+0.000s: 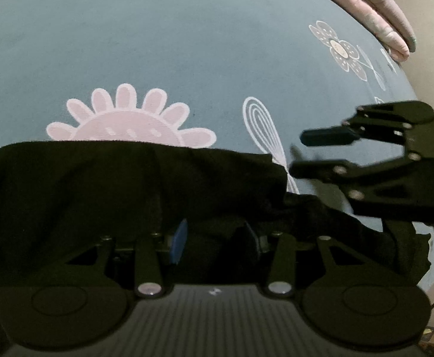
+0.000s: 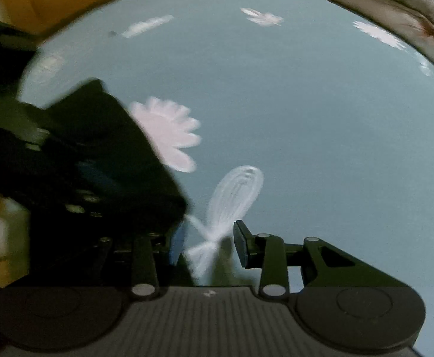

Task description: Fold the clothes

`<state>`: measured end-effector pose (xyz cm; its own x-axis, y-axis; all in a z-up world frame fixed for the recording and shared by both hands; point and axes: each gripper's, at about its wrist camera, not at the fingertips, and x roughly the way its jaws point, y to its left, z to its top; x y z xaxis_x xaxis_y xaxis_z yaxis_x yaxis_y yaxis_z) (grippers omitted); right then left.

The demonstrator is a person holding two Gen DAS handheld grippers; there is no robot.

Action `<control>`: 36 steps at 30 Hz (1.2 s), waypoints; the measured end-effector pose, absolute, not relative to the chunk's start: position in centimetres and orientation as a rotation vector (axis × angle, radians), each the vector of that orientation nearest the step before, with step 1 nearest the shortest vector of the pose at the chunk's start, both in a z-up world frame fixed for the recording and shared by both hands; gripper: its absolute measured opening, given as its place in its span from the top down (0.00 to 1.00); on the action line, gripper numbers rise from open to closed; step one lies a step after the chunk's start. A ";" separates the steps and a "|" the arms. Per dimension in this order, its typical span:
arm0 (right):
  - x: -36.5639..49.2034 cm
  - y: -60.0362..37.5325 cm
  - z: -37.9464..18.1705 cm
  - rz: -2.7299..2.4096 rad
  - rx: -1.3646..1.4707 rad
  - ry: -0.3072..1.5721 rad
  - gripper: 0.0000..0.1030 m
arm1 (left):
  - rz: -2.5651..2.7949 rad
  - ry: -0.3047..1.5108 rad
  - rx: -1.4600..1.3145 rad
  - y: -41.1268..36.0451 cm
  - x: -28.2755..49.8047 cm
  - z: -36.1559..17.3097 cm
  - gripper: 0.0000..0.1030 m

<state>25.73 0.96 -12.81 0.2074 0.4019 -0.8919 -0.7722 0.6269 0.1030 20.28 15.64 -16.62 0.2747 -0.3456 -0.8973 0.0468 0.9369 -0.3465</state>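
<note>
- A black garment (image 1: 127, 184) is lying crumpled on the blue-grey bedsheet (image 1: 187, 44), covering the lower half of a big pink printed flower (image 1: 127, 119)
- The left gripper (image 1: 214, 238) is pointing down into that cloth; its blue-padded finger (image 1: 179, 242) and the opposite finger are standing apart, with dark fabric bunched between them, though I cannot tell whether the pads are pressing on it
- Just to the right, a white outlined leaf print (image 1: 264, 131) is showing beside the garment's edge
- The right gripper (image 2: 209, 245) is hanging over bare sheet next to the garment's right end, jaws parted and nothing between them
- At the far right, a pink quilt (image 1: 374, 15) is lying bunched along the bed's edge
</note>
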 end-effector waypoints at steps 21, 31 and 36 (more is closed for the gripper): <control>25.5 3.9 -13.0 0.963 -0.406 1.086 0.60 | -0.257 1.231 -0.301 16.1 19.2 -16.3 0.58; 24.8 5.7 -13.6 0.997 -0.526 0.986 0.96 | -0.254 1.219 -0.340 16.4 19.0 -16.3 0.56; 28.4 2.8 -13.8 0.814 -0.202 1.120 0.96 | -0.260 1.212 -0.356 16.7 18.9 -16.4 0.56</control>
<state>28.41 2.79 -13.76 0.1885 0.4770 -0.8585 -0.6690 0.7023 0.2434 18.92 16.66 -16.36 0.3321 -0.3810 -0.8629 0.0063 0.9157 -0.4019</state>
